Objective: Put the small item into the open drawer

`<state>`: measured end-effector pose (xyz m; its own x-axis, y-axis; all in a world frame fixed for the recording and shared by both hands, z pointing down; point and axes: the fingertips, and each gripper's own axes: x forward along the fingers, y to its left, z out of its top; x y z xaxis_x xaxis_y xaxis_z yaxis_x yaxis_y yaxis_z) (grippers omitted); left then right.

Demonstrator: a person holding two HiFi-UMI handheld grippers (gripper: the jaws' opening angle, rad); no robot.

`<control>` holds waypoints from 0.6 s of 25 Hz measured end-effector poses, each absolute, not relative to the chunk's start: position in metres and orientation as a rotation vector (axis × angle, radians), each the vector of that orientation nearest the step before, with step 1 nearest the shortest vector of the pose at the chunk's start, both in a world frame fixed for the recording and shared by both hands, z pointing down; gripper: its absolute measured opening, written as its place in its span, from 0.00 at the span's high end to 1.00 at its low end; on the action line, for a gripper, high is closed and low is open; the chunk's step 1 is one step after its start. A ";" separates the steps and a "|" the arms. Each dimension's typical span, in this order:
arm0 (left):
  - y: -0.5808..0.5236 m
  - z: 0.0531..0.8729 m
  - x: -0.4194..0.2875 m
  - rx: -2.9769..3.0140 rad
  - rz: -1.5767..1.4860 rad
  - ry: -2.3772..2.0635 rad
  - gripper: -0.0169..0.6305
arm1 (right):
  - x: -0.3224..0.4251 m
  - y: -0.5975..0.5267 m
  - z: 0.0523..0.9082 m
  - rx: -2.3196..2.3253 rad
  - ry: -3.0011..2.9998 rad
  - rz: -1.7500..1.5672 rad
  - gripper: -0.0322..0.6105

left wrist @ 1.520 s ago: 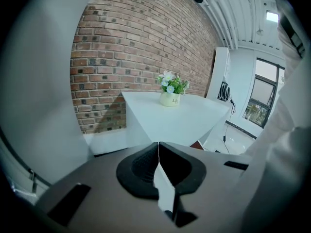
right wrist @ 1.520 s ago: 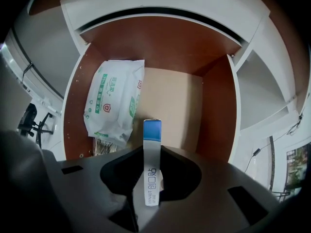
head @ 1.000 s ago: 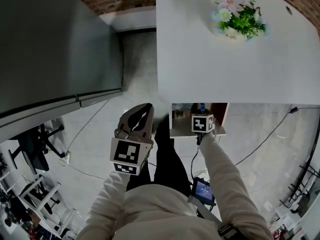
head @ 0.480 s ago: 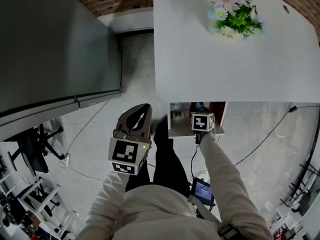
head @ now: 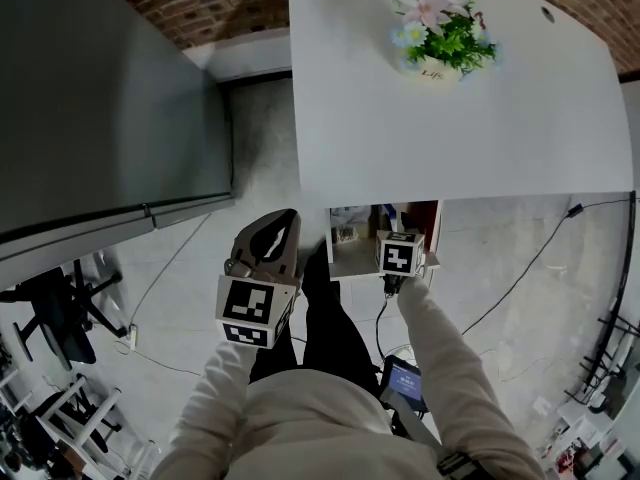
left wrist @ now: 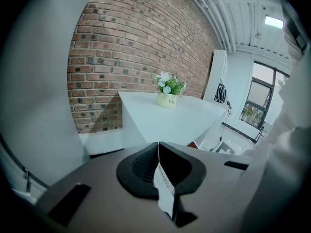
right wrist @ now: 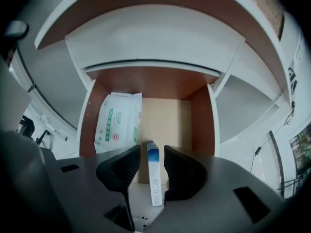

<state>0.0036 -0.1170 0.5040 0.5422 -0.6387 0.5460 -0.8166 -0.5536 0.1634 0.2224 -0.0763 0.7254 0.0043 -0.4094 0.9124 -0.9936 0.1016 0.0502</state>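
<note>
Release step: the right gripper has its jaws wide apart; the small box stands loose between them, seemingly at the drawer's front edge; next, back out without tipping it; the left gripper is closed on a white slip.

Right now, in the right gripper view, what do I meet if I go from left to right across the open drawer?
Drawer's left wall → white wipes pack → slim blue-and-white box → drawer's right wall.
</note>
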 end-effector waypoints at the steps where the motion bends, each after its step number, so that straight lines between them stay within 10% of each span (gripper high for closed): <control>1: -0.117 0.504 0.003 2.382 0.605 -1.188 0.94 | 0.221 -0.079 0.715 1.471 -1.555 0.879 0.68; 15: -0.112 0.489 0.006 2.467 0.587 -1.092 0.94 | 0.202 -0.082 0.569 1.777 -1.817 0.831 0.80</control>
